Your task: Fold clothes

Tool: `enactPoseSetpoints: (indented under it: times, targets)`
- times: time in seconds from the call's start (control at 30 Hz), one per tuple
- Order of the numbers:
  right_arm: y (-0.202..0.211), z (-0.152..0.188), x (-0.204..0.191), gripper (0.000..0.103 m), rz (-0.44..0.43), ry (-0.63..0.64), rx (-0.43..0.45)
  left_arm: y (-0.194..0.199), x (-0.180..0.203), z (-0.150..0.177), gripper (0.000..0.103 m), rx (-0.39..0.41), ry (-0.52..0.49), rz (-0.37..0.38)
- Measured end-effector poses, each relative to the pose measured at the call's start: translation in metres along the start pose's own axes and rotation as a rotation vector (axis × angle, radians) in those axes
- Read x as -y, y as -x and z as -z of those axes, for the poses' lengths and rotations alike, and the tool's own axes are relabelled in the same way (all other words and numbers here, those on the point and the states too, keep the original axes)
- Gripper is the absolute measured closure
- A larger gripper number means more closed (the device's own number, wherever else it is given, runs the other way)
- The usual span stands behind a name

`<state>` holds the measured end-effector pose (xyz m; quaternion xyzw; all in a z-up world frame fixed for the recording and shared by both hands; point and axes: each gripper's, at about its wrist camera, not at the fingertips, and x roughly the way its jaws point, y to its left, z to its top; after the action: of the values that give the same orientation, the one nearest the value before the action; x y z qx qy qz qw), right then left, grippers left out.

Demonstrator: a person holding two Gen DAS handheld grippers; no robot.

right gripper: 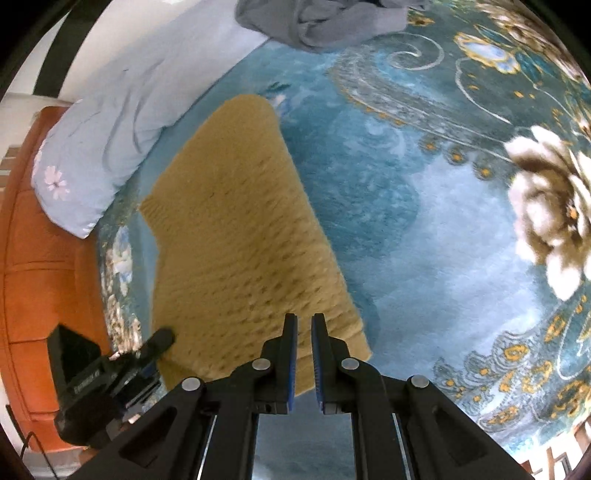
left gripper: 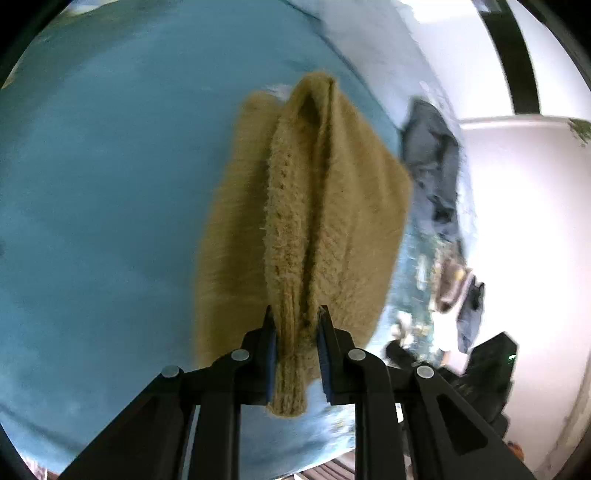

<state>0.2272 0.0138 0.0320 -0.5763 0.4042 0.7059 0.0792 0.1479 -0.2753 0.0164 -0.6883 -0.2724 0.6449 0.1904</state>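
Mustard knitted sweater: lies on the teal floral bedspread, partly folded lengthwise, one ribbed edge raised off it. Left hand-held gripper: pinching that ribbed edge between its blue pads. Right hand-held gripper: jaws pressed nearly together, nothing between them, over the sweater's near edge. Pale blue pillow: beside the sweater's far-left side. Grey garment: well beyond the sweater's far end.
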Motion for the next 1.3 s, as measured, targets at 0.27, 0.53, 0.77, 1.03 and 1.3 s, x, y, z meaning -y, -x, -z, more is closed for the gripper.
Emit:
enactPoseSetpoints:
  times: [0.27,0.53,0.77,1.03,1.3]
  targets:
    - [-0.023,0.004,0.004,0.073,-0.026,0.02,-0.067,-0.058,-0.032,-0.01,0.082,-0.048,0.164,-0.06]
    - [-0.051,-0.004,0.028,0.042,-0.066,-0.01,-0.129,-0.058,-0.011,-0.016,0.082,-0.036,0.107,-0.017]
    - [-0.08,-0.003,0.038,0.032,-0.157,-0.049,-0.173,-0.045,-0.038,0.007,0.081,-0.062,0.183,-0.022]
    - [-0.079,0.008,0.036,0.031,-0.227,-0.051,-0.191,-0.048,-0.033,0.019,0.077,-0.057,0.218,-0.034]
    - [-0.075,0.008,0.029,0.07,-0.187,-0.024,-0.207,-0.041,-0.024,0.036,0.068,-0.052,0.225,-0.072]
